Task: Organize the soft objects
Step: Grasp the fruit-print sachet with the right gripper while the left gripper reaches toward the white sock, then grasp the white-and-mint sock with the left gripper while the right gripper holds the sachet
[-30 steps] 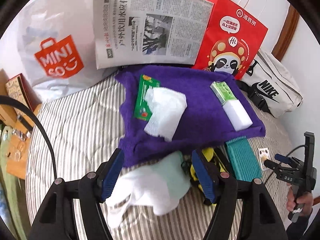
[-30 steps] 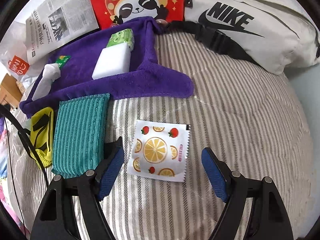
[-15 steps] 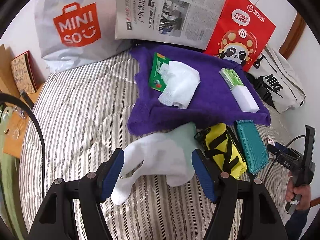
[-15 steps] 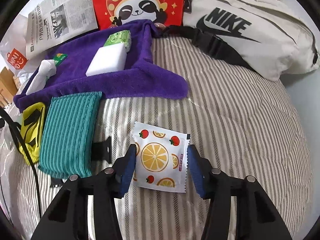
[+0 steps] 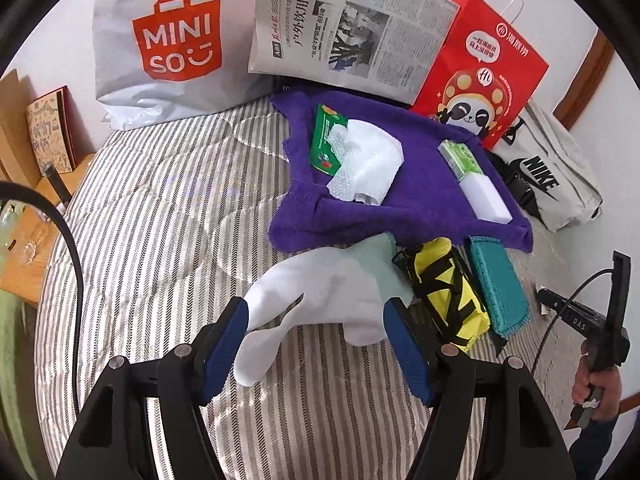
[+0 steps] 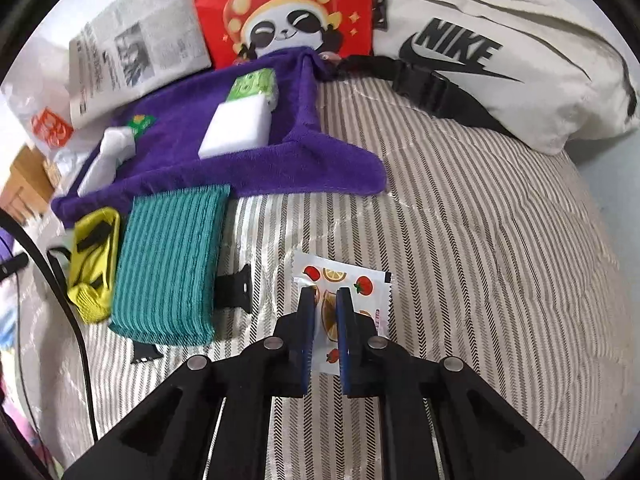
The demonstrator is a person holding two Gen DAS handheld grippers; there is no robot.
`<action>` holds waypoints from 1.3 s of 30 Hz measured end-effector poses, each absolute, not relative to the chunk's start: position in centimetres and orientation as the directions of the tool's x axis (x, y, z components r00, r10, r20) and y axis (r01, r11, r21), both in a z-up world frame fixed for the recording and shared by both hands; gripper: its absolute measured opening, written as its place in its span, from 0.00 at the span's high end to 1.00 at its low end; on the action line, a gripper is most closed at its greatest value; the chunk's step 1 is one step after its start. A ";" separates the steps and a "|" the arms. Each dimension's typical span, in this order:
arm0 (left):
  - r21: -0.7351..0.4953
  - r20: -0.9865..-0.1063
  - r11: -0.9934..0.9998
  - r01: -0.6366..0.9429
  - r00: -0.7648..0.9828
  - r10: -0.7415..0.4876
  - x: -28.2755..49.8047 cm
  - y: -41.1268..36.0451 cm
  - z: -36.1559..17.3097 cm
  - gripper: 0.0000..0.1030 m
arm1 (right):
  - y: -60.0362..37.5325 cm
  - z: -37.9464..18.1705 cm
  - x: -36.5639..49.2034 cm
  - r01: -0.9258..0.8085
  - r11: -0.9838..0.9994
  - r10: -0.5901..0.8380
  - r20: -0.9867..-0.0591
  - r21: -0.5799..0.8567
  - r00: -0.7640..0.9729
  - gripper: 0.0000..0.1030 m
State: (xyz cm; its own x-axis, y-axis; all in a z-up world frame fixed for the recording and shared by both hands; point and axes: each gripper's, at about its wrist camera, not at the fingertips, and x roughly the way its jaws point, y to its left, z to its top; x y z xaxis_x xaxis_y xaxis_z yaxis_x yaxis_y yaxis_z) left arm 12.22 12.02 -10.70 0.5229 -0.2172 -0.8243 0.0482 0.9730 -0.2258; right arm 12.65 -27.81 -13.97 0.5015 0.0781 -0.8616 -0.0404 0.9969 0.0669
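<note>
A purple towel (image 5: 424,200) lies on the striped bed and carries a green tissue pack with white tissue (image 5: 360,160) and a white sponge (image 5: 484,196). In front of it lie a white and mint sock (image 5: 320,288), a yellow pouch (image 5: 444,292) and a teal cloth (image 5: 496,284). My left gripper (image 5: 316,332) is open just above the sock. My right gripper (image 6: 325,312) is shut on a fruit-print wet wipe packet (image 6: 340,276) lying on the bed, to the right of the teal cloth (image 6: 172,264).
A MINISO bag (image 5: 168,48), a newspaper (image 5: 348,32) and a red panda bag (image 5: 480,76) stand at the back. A Nike bag (image 6: 500,52) lies at the back right. A wooden bedside table (image 5: 24,208) is at the left.
My right gripper closed from wide open onto the fruit-print packet. My left gripper pulled back from the towel, so the sock now lies between its open fingers.
</note>
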 end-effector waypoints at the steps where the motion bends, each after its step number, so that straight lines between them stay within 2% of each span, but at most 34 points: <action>1: -0.226 -0.825 0.973 0.048 0.522 -0.218 12.2 12.1 -10.7 0.34 | -27.7 -14.0 12.7 -0.036 0.998 0.068 -0.862 0.058 0.503 0.89; 6: -0.225 -0.833 0.973 0.046 0.509 -0.217 12.1 11.9 -11.2 0.34 | -27.9 -14.5 12.5 -0.036 0.998 0.070 -0.858 0.060 0.508 0.85; 8: -0.223 -0.837 0.974 0.051 0.502 -0.218 12.1 11.7 -11.4 0.34 | -28.0 -14.4 12.2 -0.030 0.997 0.074 -0.852 0.069 0.518 0.78; 9: -0.221 -0.838 0.974 0.054 0.500 -0.218 12.1 11.5 -11.4 0.34 | -28.0 -14.3 12.0 -0.033 0.997 0.073 -0.847 0.065 0.526 0.71; 10: -0.220 -0.840 0.974 0.057 0.497 -0.219 12.2 11.4 -11.5 0.34 | -27.9 -14.2 11.7 -0.038 0.998 0.064 -0.842 0.052 0.536 0.60; 12: -0.220 -0.841 0.974 0.061 0.495 -0.221 12.3 11.2 -11.5 0.34 | -27.7 -14.2 11.3 -0.026 1.000 0.021 -0.841 0.008 0.541 0.50; 15: -0.225 -0.836 0.972 0.073 0.497 -0.231 12.3 10.9 -11.3 0.34 | -27.7 -14.7 11.0 -0.010 0.999 -0.032 -0.844 -0.045 0.535 0.47; 18: -0.228 -0.837 0.970 0.081 0.492 -0.238 12.3 10.7 -11.4 0.34 | -28.0 -15.2 10.9 0.016 1.000 -0.019 -0.847 -0.012 0.531 0.41; 20: -0.224 -0.840 0.971 0.084 0.489 -0.236 12.3 10.6 -11.4 0.34 | -28.1 -15.2 11.0 0.029 0.999 0.005 -0.854 0.023 0.520 0.36; 22: -0.223 -0.843 0.971 0.088 0.483 -0.237 12.3 10.5 -11.5 0.34 | -27.6 -15.3 11.1 0.030 0.999 0.014 -0.854 0.034 0.520 0.27; 24: -0.218 -0.845 0.972 0.090 0.481 -0.234 12.2 10.4 -11.6 0.34 | -26.8 -15.6 11.2 0.020 1.000 -0.004 -0.853 0.008 0.522 0.24; 27: -0.216 -0.846 0.972 0.090 0.480 -0.232 12.3 10.4 -11.6 0.34 | -26.3 -15.7 11.2 0.013 1.000 -0.012 -0.837 -0.006 0.547 0.28; 33: -0.221 -0.845 0.972 0.084 0.480 -0.234 12.3 10.7 -11.6 0.34 | -25.7 -15.3 11.0 -0.072 0.997 0.024 -0.831 -0.019 0.556 0.55; 39: -0.210 -0.854 0.974 0.089 0.469 -0.227 12.2 10.5 -12.1 0.34 | -26.1 -15.2 11.0 -0.063 0.998 0.045 -0.841 0.012 0.540 0.63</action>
